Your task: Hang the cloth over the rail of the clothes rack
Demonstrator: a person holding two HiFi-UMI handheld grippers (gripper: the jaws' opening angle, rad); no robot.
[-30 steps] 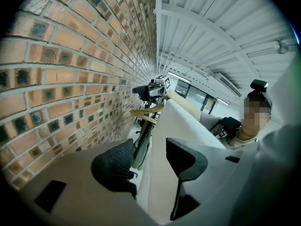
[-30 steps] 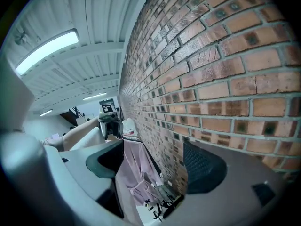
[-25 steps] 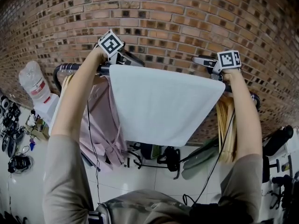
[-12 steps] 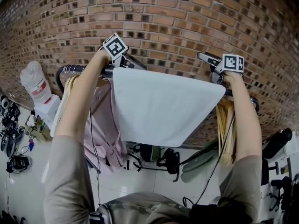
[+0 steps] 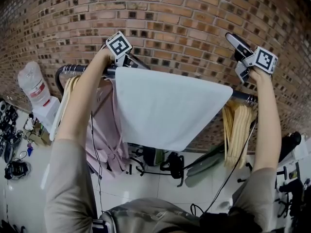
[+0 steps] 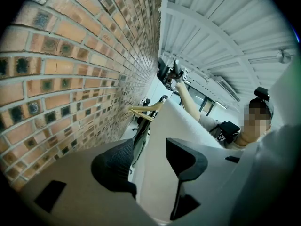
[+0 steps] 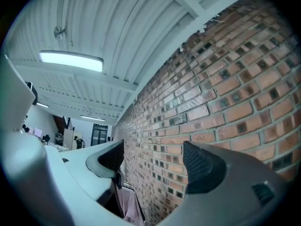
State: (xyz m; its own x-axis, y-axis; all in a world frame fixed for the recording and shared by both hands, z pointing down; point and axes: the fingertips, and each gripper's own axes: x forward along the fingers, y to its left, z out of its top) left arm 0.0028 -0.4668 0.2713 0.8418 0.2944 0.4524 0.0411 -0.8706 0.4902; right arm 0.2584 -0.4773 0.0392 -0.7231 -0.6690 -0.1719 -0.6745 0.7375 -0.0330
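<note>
Cloth draped over the rail of the clothes rack.
Left tool at the cloth's left corner, jaws apart with the draped fold between them; right tool above the rail, before the brick wall, jaws wide apart and empty; wooden hangers beneath.

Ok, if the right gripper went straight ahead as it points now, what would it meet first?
Probably the brick wall: the right gripper, jaws open and empty, frames only bricks, above the rail. How far off is unclear.
</note>
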